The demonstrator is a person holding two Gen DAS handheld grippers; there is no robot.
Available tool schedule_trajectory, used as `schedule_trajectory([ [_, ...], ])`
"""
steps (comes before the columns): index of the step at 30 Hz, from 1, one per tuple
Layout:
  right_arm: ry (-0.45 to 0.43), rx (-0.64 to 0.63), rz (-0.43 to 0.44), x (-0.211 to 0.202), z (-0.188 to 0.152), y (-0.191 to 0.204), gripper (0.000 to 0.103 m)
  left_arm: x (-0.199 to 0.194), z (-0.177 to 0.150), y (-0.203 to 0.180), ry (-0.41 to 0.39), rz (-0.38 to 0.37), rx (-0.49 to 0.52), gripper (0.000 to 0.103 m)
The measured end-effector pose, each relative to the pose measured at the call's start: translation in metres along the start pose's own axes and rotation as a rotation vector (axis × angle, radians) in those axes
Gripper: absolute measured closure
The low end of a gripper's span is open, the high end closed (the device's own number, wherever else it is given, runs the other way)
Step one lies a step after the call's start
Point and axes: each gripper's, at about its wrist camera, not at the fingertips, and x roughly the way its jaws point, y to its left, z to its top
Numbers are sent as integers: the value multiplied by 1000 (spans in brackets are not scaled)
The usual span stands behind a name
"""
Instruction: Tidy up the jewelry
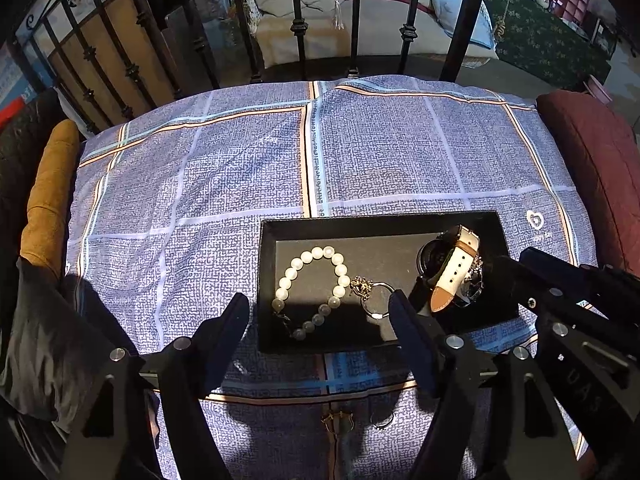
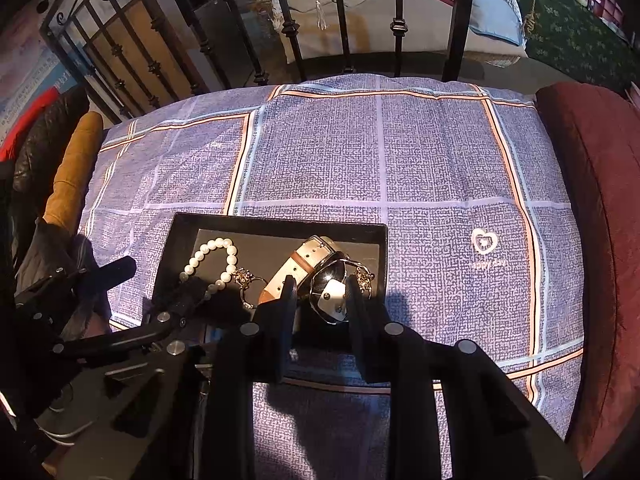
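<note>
A black tray (image 1: 267, 240) (image 2: 176, 228) lies on a blue checked cloth. In it are a pearl bracelet (image 1: 316, 284) (image 2: 214, 256), a gold keyring charm (image 1: 368, 290) (image 2: 246, 278) and a white-strapped watch (image 1: 456, 268) (image 2: 320, 268). A ring (image 1: 382, 420) and a gold earring (image 1: 338, 420) lie on the cloth in front of the tray. My left gripper (image 1: 320, 312) is open over the tray's near edge, empty. My right gripper (image 2: 322, 292) has its fingers on either side of the watch's case, partly open, over the tray's right end.
An ochre cushion (image 1: 52, 192) lies at the left edge and a maroon cushion (image 1: 592, 160) (image 2: 592, 184) at the right. A black iron railing (image 1: 352, 20) stands behind the cloth. A dark jacket (image 1: 44, 320) is at the near left.
</note>
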Motion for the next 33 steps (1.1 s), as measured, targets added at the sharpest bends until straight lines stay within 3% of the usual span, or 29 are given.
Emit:
schedule_trajectory([
  [9,3,12,4,-4,-7,-3,77,-4,-5,19,-3,36,-32,16],
  [13,4,17,12,-8,-15,-5,65,-10,-11,27,4,49,-39,10],
  [18,24,7,37,-10,-38,-2,64,-13,-33,29,27,55,-30,9],
  [26,132,-22,100,15,-76,18,64,11,-86,22,145,46,21,9],
  [33,182,-52,138,28,-82,28,64,25,-100,22,170,38,50,9],
])
